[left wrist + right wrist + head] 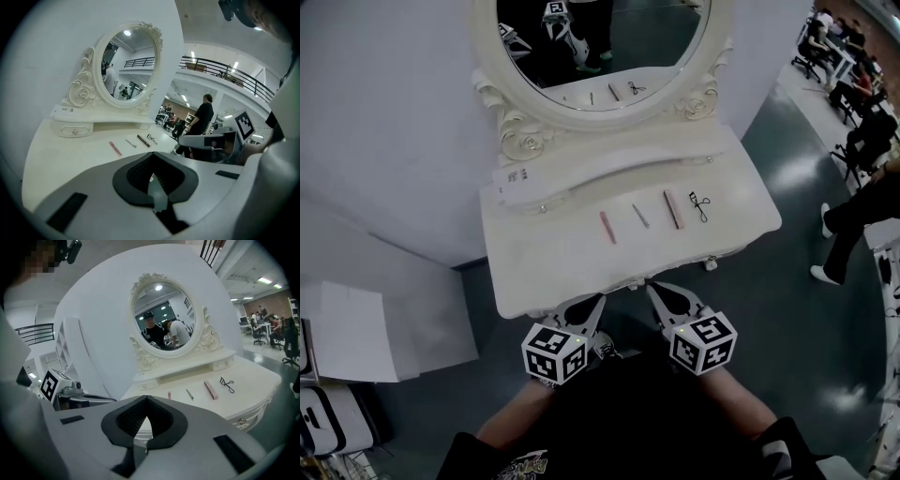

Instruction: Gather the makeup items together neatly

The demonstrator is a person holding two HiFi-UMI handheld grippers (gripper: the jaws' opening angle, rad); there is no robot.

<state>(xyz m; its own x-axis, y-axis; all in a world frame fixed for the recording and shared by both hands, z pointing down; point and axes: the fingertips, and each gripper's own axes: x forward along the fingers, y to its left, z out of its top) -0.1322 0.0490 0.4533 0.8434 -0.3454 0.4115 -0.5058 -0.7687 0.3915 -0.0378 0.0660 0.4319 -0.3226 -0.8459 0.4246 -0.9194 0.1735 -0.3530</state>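
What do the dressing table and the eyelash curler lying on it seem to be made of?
The dressing table is probably painted wood or moulded resin: it has an even, matt cream-white surface and carved scrollwork. The eyelash curler is probably metal with a dark finish, going by its thin black loops and handles, but it is too small to be sure.

On the near side of the bench [534, 281], the left gripper [589, 306] and right gripper [660, 294] look alike. Each has a pale grey shell with black rectangular slots, dark grey ribbed pads, and a cube of black-and-white square markers at its rear. Farther from the bench, the person wears a black top [647, 422] with a pale print [523, 465].
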